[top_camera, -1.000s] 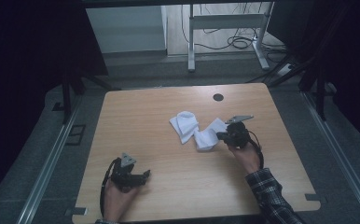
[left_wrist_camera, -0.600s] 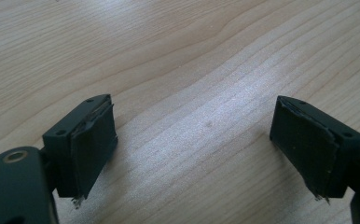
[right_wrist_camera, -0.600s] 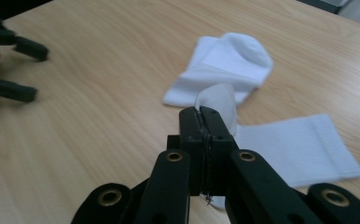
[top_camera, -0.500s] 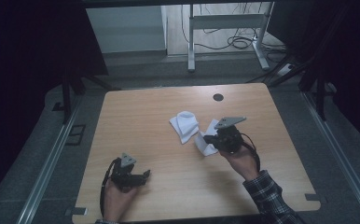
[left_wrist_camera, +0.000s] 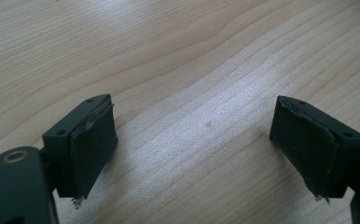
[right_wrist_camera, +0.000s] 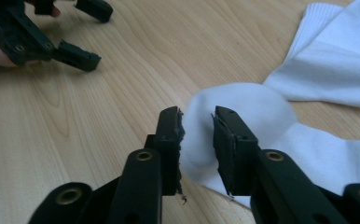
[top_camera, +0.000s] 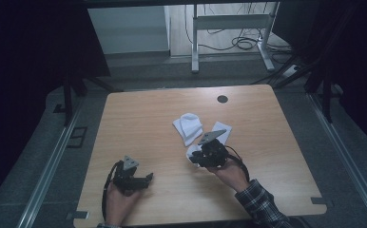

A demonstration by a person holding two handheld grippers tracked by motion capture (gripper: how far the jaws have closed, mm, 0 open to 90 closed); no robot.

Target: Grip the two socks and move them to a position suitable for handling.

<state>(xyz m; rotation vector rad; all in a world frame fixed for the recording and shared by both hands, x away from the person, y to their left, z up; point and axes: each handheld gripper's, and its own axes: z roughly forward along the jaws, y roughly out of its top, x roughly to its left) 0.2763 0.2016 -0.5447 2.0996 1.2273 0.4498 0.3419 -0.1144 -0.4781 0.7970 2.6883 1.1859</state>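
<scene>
Over white sock (right_wrist_camera: 243, 112), right claw (right_wrist_camera: 197, 140) slightly parted

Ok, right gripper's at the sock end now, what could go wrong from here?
1. The right gripper's jaws have just been opening, with the near sock's rounded end between them; it may slip free and unfold.
2. That sock touches the other sock; dragging it could pull both along.
3. The left gripper is open over bare table, well apart, so nothing pins the socks if they slide.
</scene>
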